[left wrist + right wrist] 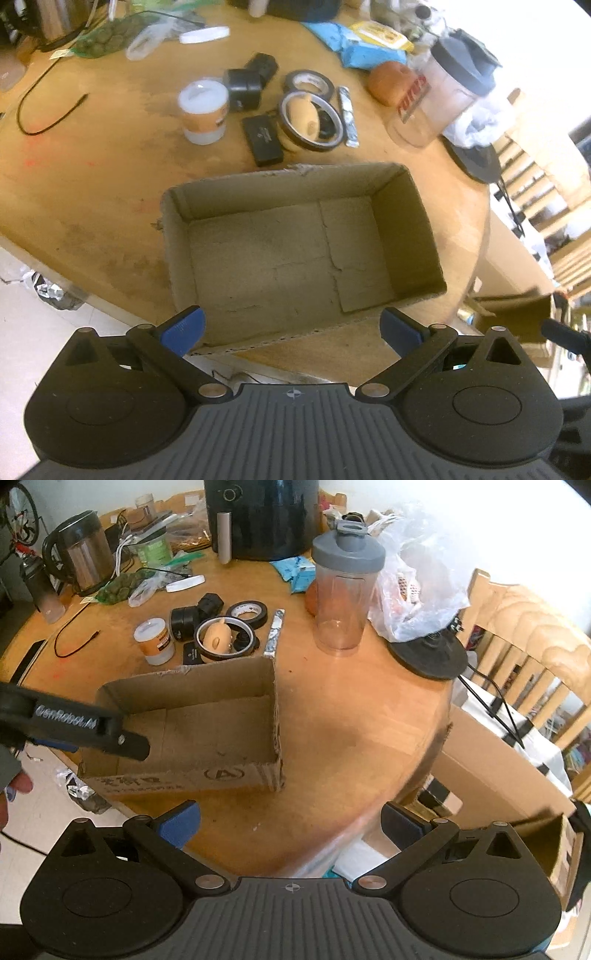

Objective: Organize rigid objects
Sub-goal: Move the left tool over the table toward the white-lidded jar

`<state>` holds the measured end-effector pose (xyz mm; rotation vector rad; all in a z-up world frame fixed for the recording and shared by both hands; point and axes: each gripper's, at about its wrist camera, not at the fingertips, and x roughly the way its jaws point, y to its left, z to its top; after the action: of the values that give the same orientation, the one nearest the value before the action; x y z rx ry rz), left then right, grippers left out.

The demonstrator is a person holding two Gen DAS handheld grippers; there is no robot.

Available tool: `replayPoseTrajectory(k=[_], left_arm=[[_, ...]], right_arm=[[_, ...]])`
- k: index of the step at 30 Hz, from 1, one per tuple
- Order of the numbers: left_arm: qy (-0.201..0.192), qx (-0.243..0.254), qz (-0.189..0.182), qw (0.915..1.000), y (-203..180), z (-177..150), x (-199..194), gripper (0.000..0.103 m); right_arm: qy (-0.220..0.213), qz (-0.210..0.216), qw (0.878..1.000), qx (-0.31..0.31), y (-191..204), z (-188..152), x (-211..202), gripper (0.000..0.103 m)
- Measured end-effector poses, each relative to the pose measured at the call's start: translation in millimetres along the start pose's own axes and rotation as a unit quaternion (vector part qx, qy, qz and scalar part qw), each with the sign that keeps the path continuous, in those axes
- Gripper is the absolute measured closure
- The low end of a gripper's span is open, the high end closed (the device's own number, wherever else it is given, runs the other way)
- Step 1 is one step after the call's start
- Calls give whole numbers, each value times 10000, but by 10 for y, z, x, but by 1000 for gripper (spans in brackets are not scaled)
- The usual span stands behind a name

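Observation:
An open, empty cardboard box (295,254) sits on the wooden table near its front edge. My left gripper (291,328) hovers open over the box's near wall, holding nothing. Beyond the box lie a white jar (203,110), a flat black case (262,140), a tape ring (308,120) around a beige piece, a black tape roll (308,83), two black tubs (242,90) and a foil stick (349,116). My right gripper (291,823) is open and empty above the table edge, right of the box (275,709). A finger (129,744) of the left gripper reaches over the box.
A clear shaker bottle (345,590), a plastic bag (417,590) and a black kettle base (428,653) stand at the right. An air fryer (262,517) and a kettle (81,554) line the back. A wooden chair (524,627) and a floor carton (517,794) are right of the table.

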<state>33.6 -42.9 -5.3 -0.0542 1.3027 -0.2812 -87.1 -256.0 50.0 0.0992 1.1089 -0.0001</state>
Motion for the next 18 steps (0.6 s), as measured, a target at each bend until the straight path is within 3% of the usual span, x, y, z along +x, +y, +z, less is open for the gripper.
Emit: replayPoseTrajectory(k=[5,9,13,18], left_arm=[[-168,-559,6,9983,145,-4,-122,0],[-307,-986,356,9940,250,-41,-194,0],[-366,-1424,833,9856,327,-92,-226,0],[-474,-2072,1112,9708,394,-283,-272,0]], right_arm=[[-87,59,9991,-404,-26,201,118,0],[-144,376,9969,-682,-63,419,246,0],[-135,564,9937,-960,-97,608,374,0],[-201,817,9893,-1192,-126,710,458,0]])
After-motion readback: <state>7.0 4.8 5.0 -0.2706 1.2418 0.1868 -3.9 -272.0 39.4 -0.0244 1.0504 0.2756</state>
